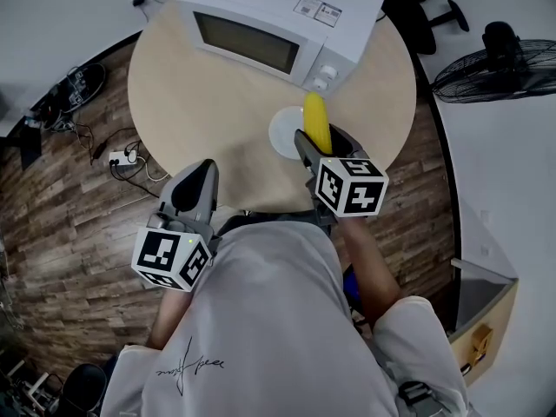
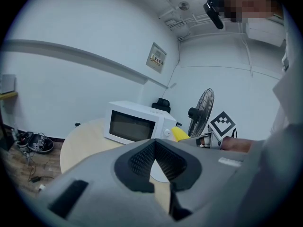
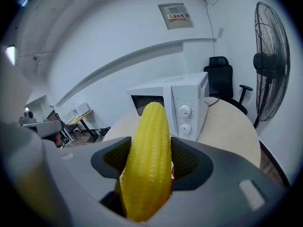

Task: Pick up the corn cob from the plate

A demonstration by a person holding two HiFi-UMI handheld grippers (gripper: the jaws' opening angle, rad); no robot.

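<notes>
The yellow corn cob [image 1: 315, 122] is clamped between the jaws of my right gripper [image 1: 318, 135], its tip pointing toward the microwave. It hangs just above the small white plate [image 1: 283, 134] on the round table. In the right gripper view the corn cob [image 3: 149, 160] fills the gap between both pads of that right gripper [image 3: 147, 159] and sticks out past them. My left gripper [image 1: 198, 174] hovers at the table's near edge, left of the plate, shut with nothing in it. In the left gripper view, beyond the left gripper [image 2: 154, 145], the corn cob [image 2: 180, 134] and plate [image 2: 158, 173] show.
A white microwave [image 1: 278, 24] with a closed door stands at the back of the round wooden table [image 1: 200, 94]. A black floor fan [image 1: 495, 68] and an office chair [image 3: 222, 79] stand beyond the table on the right. Cables and a power strip [image 1: 122, 157] lie on the floor to the left.
</notes>
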